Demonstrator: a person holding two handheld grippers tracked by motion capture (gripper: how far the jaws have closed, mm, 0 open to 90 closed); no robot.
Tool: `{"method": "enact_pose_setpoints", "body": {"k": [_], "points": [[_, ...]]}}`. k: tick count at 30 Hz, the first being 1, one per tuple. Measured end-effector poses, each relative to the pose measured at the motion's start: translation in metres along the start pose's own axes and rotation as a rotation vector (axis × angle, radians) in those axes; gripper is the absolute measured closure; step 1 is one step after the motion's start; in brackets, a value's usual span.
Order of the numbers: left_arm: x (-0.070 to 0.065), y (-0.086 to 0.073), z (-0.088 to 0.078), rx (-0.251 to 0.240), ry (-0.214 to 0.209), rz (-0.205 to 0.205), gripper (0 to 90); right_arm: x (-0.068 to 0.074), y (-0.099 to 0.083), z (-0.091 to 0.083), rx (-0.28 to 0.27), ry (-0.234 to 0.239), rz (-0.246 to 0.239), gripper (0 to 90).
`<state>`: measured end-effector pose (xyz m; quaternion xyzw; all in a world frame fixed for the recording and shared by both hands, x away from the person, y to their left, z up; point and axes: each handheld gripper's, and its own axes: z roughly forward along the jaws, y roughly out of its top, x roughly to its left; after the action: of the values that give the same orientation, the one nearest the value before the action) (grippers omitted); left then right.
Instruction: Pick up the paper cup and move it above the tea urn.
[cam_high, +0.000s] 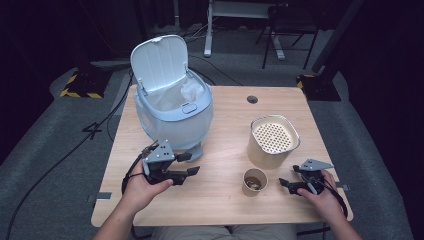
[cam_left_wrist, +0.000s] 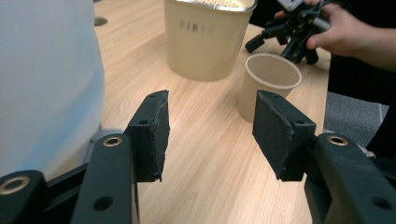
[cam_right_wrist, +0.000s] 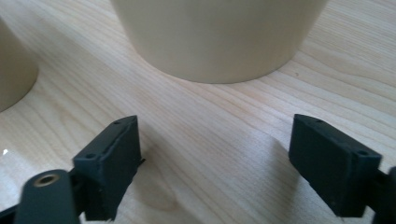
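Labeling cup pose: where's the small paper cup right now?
In the high view the small paper cup stands on the table near its front edge, right of centre, just in front of the beige perforated-lid canister, between the two grippers.

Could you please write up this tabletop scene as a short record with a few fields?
surface: wooden table
bin: pale blue bin at the back left, lid up, white liner inside
canister: cream canister with a perforated top, right of centre
cup: small paper cup in front of the canister, something brownish inside
left gripper: beside the bin's base, fingers apart, nothing between them
right gripper: just right of the cup, fingers apart, nothing between them
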<state>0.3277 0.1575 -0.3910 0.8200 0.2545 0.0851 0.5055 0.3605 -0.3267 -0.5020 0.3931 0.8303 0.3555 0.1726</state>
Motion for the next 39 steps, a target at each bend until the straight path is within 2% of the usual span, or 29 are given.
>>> {"method": "enact_pose_setpoints", "body": {"k": [3, 4, 6, 10, 11, 12, 13, 14, 18, 21, 24, 26, 27, 28, 29, 32, 33, 39], "points": [[0.002, -0.016, 0.005, 0.01, 0.002, -0.024, 46.6, 0.001, 0.003, -0.004, 0.022, 0.02, -0.013, 22.8], [0.002, -0.016, 0.005, 0.01, 0.002, -0.024, 46.3, 0.001, 0.003, -0.004, 0.022, 0.02, -0.013, 22.8], [0.005, -0.026, 0.01, 0.031, 0.004, -0.032, 46.1, 0.003, 0.005, -0.009, 0.008, 0.025, -0.019, 23.2], [0.009, -0.044, 0.017, 0.058, 0.016, -0.073, 45.4, 0.008, 0.01, -0.016, 0.011, 0.034, -0.048, 24.4], [0.011, -0.049, 0.019, 0.063, 0.023, -0.082, 45.4, 0.013, 0.013, -0.018, 0.037, 0.023, -0.089, 25.4], [0.011, -0.051, 0.02, 0.065, 0.029, -0.084, 45.4, 0.013, 0.013, -0.018, 0.037, 0.023, -0.089, 25.4], [0.012, -0.055, 0.022, 0.069, 0.034, -0.091, 45.2, 0.018, 0.016, -0.02, 0.05, 0.036, -0.123, 25.3], [0.012, -0.058, 0.024, 0.07, 0.032, -0.101, 44.9, 0.02, 0.017, -0.021, 0.047, 0.039, -0.126, 25.1], [0.017, -0.072, 0.033, 0.121, 0.081, -0.129, 43.9, 0.03, 0.019, -0.026, 0.036, 0.06, -0.144, 25.5], [0.019, -0.078, 0.038, 0.153, 0.11, -0.119, 43.3, 0.037, 0.018, -0.028, 0.02, 0.083, -0.136, 25.4], [0.02, -0.082, 0.043, 0.185, 0.138, -0.093, 41.9, 0.042, 0.019, -0.03, 0.013, 0.094, -0.149, 25.1], [0.02, -0.084, 0.044, 0.19, 0.14, -0.092, 40.5, 0.043, 0.019, -0.031, 0.009, 0.101, -0.149, 24.7], [0.02, -0.086, 0.047, 0.215, 0.164, -0.066, 39.2, 0.046, 0.019, -0.031, -0.007, 0.115, -0.142, 23.4], [0.02, -0.086, 0.047, 0.215, 0.164, -0.066, 38.4, 0.048, 0.019, -0.031, -0.011, 0.123, -0.141, 23.1], [0.021, -0.087, 0.049, 0.229, 0.189, -0.051, 37.4, 0.05, 0.019, -0.03, -0.015, 0.129, -0.143, 22.6], [0.022, -0.091, 0.053, 0.236, 0.192, -0.053, 34.7, 0.055, 0.018, -0.029, -0.028, 0.143, -0.16, 21.3], [0.022, -0.095, 0.055, 0.265, 0.207, -0.048, 33.9, 0.058, 0.017, -0.029, -0.032, 0.149, -0.166, 20.7], [0.019, -0.096, 0.055, 0.276, 0.231, -0.044, 29.7, 0.069, 0.019, -0.026, -0.067, 0.176, -0.176, 16.6]]}}
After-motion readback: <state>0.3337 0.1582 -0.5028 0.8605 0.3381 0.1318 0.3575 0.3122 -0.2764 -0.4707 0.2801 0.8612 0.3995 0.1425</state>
